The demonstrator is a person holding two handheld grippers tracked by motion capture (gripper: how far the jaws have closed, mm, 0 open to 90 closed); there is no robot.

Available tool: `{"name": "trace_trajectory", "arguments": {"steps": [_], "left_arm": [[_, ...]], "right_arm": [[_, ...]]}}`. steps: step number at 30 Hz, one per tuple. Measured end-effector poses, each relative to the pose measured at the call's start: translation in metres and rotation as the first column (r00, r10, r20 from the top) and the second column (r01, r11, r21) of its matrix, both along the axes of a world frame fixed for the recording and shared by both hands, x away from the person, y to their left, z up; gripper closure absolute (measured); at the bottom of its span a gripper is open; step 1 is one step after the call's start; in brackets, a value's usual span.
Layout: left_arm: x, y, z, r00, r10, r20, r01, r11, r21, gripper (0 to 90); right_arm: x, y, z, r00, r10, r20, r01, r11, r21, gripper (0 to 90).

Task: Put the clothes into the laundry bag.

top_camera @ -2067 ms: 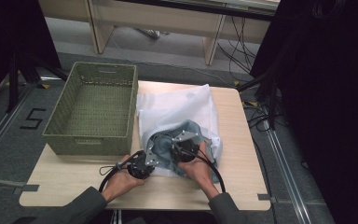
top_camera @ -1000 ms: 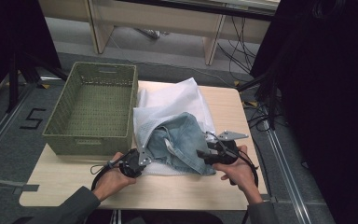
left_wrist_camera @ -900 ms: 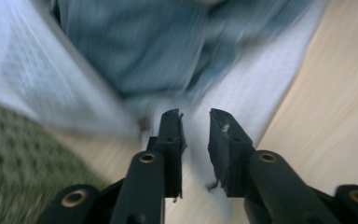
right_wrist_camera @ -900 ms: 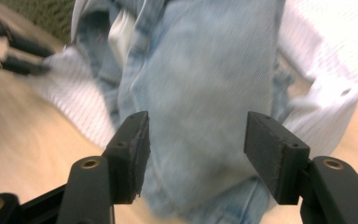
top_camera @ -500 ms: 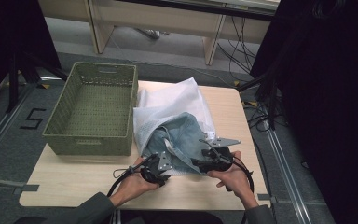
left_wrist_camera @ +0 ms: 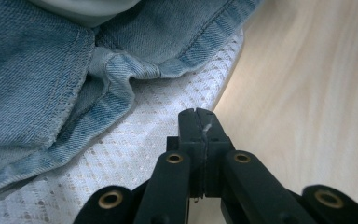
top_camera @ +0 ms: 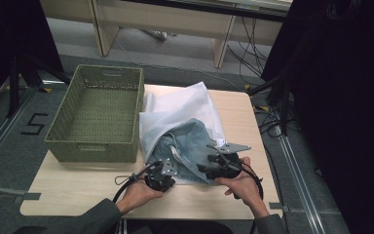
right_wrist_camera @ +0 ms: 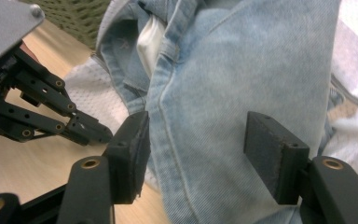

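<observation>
Your left claw lies low on the bench, pressed together (its jaws have just been closing on nothing). Your right claw is spread around the jeans, lying on white cloth beside the basket.

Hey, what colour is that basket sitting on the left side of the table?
The basket is olive green with a woven pattern, clearest in the high view.

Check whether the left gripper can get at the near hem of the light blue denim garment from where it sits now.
Probably yes. The left gripper sits shut over the white mesh cloth, with the denim garment's hem just ahead and nothing between. The jaws would have to open first. The right gripper straddles another fold, clear of that path.
</observation>
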State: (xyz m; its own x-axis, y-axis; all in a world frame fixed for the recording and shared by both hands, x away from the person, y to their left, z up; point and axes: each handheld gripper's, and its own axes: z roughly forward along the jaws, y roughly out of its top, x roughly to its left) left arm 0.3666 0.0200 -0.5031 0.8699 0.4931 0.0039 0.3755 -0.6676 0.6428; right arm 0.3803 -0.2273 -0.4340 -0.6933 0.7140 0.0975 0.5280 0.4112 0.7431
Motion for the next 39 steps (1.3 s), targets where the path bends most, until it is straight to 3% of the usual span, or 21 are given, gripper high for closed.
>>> {"name": "trace_trajectory", "arguments": {"steps": [1, 2, 3, 4, 5, 6, 8, 9, 13, 14, 16, 18, 20, 23, 24, 25, 29, 33, 34, 36, 39], "left_arm": [[-0.002, 0.001, -0.001, 0.9999, 0.015, -0.008, -0.015, 0.9998, -0.013, 89.0], [-0.001, 0.005, 0.001, 0.9999, -0.014, -0.010, 0.014, 0.9997, 0.021, 89.0], [-0.003, 0.005, 0.000, 0.9999, 0.007, -0.014, -0.008, 1.0000, -0.005, 89.0], [-0.003, 0.008, 0.002, 0.9996, -0.027, -0.004, 0.027, 0.9992, 0.031, 89.0], [-0.006, 0.007, 0.000, 0.9998, 0.010, -0.015, -0.010, 0.9999, -0.009, 89.0], [-0.005, 0.010, 0.002, 0.9995, -0.031, -0.006, 0.031, 0.9990, 0.032, 89.0], [-0.008, 0.009, 0.000, 0.9999, 0.009, -0.010, -0.009, 0.9999, -0.007, 89.0], [-0.008, 0.009, 0.000, 1.0000, -0.003, -0.001, 0.003, 1.0000, 0.003, 89.0], [-0.010, 0.009, -0.001, 0.9999, 0.012, -0.004, -0.012, 0.9999, -0.010, 89.0], [-0.010, 0.010, 0.000, 0.9999, -0.010, -0.007, 0.010, 0.9999, 0.008, 89.0], [-0.009, 0.009, -0.002, 0.9998, 0.005, -0.018, -0.006, 0.9997, -0.023, 89.0], [-0.010, 0.010, -0.001, 0.9998, 0.005, -0.017, -0.005, 0.9998, -0.018, 89.0], [-0.009, 0.010, -0.002, 1.0000, -0.005, -0.004, 0.005, 0.9998, -0.018, 89.0], [-0.009, 0.010, -0.001, 0.9999, -0.005, -0.010, 0.005, 0.9999, -0.012, 89.0], [-0.007, 0.012, 0.001, 0.9994, -0.033, -0.009, 0.034, 0.9992, 0.023, 89.0], [-0.009, 0.010, -0.002, 1.0000, 0.000, -0.006, 0.000, 0.9998, -0.019, 89.0], [-0.009, 0.010, -0.001, 0.9999, -0.007, -0.010, 0.007, 0.9999, -0.011, 89.0], [-0.007, 0.013, 0.001, 0.9993, -0.034, -0.019, 0.034, 0.9992, 0.019, 88.9], [-0.006, 0.013, 0.000, 0.9993, -0.033, -0.019, 0.033, 0.9994, 0.010, 88.9], [-0.006, 0.013, 0.001, 0.9990, -0.042, -0.013, 0.042, 0.9988, 0.022, 88.7], [-0.006, 0.013, 0.000, 0.9992, -0.028, -0.030, 0.028, 0.9996, 0.006, 88.3]], "right_arm": [[0.000, 0.003, -0.001, 0.9997, 0.005, 0.025, -0.005, 1.0000, 0.008, 42.6], [0.000, 0.005, 0.001, 0.9997, 0.017, 0.017, -0.017, 0.9999, -0.003, 42.7], [0.000, 0.009, 0.000, 0.9994, 0.019, 0.030, -0.019, 0.9998, 0.005, 42.9], [0.001, 0.013, 0.001, 0.9994, 0.027, 0.020, -0.027, 0.9996, 0.004, 43.2], [0.001, 0.018, 0.001, 0.9994, 0.028, 0.020, -0.028, 0.9995, 0.016, 43.6], [0.004, 0.023, 0.001, 0.9985, 0.046, 0.030, -0.046, 0.9989, 0.013, 43.9], [0.008, 0.037, 0.000, 0.9963, 0.080, 0.032, -0.080, 0.9968, 0.004, 45.1], [0.011, 0.045, -0.002, 0.9947, 0.096, 0.037, -0.096, 0.9953, -0.008, 45.8], [0.028, 0.078, -0.024, 0.9907, 0.134, -0.021, -0.135, 0.9896, -0.050, 50.7], [0.032, 0.086, -0.030, 0.9873, 0.150, -0.052, -0.155, 0.9830, -0.099, 55.2], [0.040, 0.100, -0.046, 0.9918, 0.118, -0.049, -0.125, 0.9771, -0.172, 72.1], [0.047, 0.109, -0.054, 0.9937, 0.101, -0.049, -0.110, 0.9690, -0.221, 82.6], [0.052, 0.116, -0.057, 0.9971, 0.072, -0.024, -0.075, 0.9712, -0.226, 84.8], [0.067, 0.120, -0.055, 0.9963, 0.005, 0.086, 0.018, 0.9646, -0.263, 87.0], [0.073, 0.122, -0.055, 0.9941, -0.029, 0.104, 0.055, 0.9651, -0.256, 87.8], [0.078, 0.123, -0.054, 0.9910, -0.054, 0.123, 0.084, 0.9619, -0.260, 87.9], [0.098, 0.125, -0.051, 0.9820, -0.110, 0.153, 0.146, 0.9578, -0.247, 85.9], [0.097, 0.125, -0.054, 0.9977, -0.043, 0.053, 0.053, 0.9741, -0.220, 73.6], [0.093, 0.125, -0.053, 0.9973, -0.067, 0.030, 0.071, 0.9835, -0.166, 69.5], [0.085, 0.117, -0.045, 0.9988, -0.036, -0.032, 0.031, 0.9903, -0.135, 59.8], [0.066, 0.106, -0.035, 0.9996, 0.026, -0.008, -0.027, 0.9943, -0.103, 51.2]]}}
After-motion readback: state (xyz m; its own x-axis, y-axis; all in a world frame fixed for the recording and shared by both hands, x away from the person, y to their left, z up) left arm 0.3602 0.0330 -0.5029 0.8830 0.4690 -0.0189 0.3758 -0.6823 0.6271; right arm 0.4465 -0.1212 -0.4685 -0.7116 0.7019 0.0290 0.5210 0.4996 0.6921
